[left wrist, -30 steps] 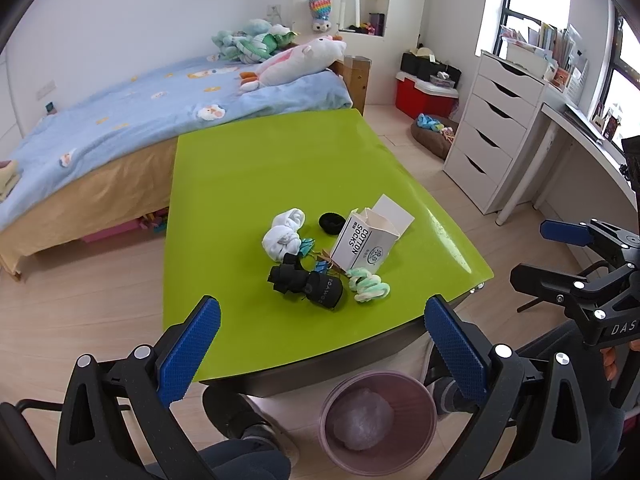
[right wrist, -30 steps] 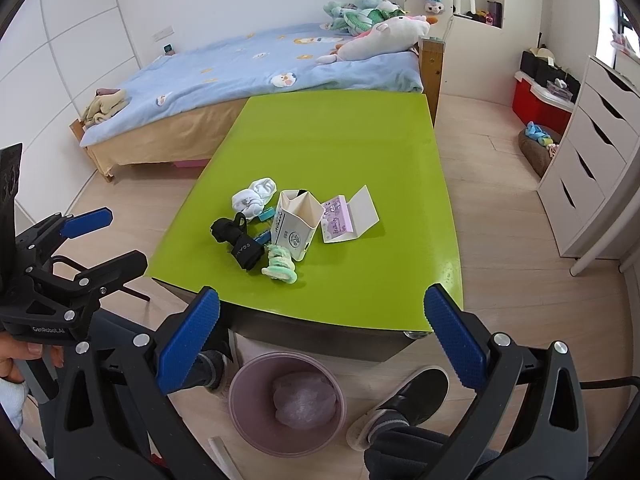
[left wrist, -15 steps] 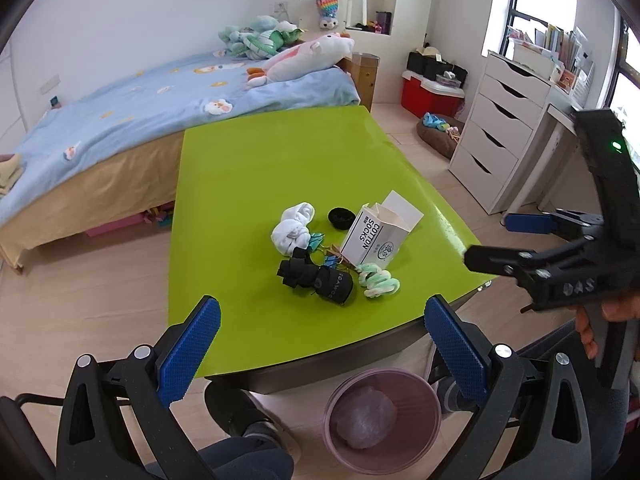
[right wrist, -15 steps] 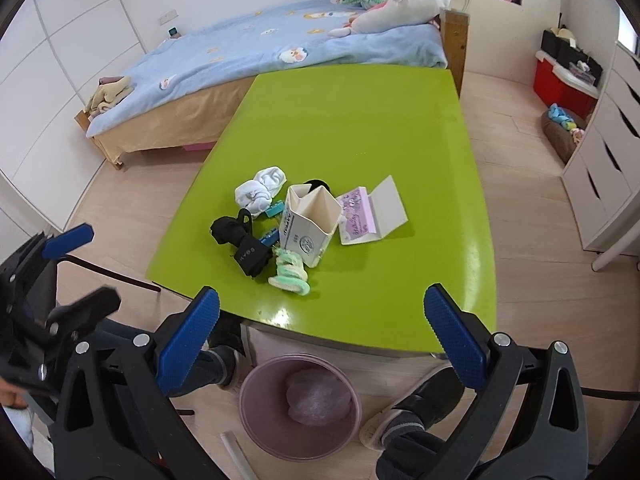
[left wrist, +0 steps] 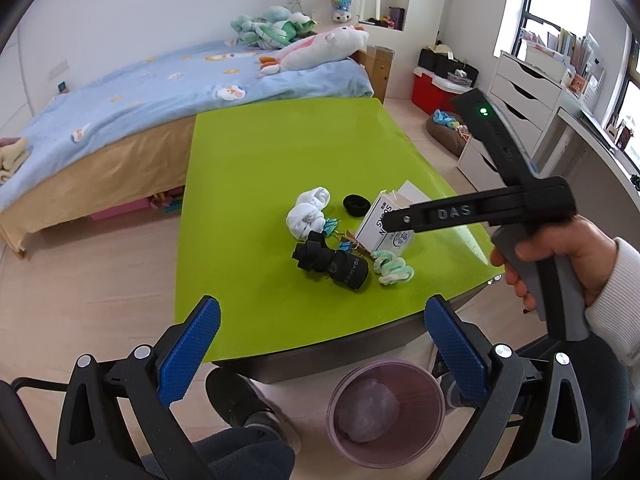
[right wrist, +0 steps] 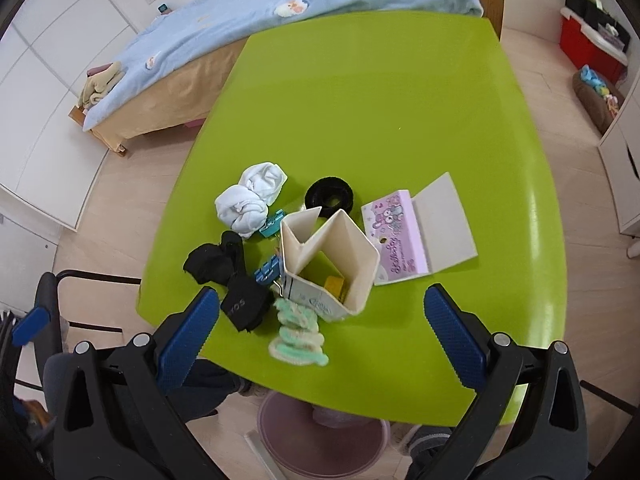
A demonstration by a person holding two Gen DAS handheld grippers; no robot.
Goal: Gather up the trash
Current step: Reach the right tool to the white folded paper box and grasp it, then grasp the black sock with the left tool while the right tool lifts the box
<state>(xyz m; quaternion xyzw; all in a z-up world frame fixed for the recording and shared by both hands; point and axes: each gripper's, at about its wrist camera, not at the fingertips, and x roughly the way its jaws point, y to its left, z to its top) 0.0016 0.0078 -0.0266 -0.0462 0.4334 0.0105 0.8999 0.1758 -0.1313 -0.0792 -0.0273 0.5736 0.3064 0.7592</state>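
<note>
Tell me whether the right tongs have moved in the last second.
Yes. The right tongs have advanced over the green table toward the open sock box; the table's near edge, formerly ahead of them, now lies beneath, and the pink bin is largely hidden.

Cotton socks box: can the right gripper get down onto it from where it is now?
Probably yes. The right gripper is open, above the open-topped cotton socks box, with nothing between. The green-and-white scrunchie and blue binder clip crowd its near side, so a finger may nudge them.

Glossy green table [right wrist: 400, 100], cardboard box [right wrist: 344, 256], knitted cloth socks [right wrist: 248, 196].
</note>
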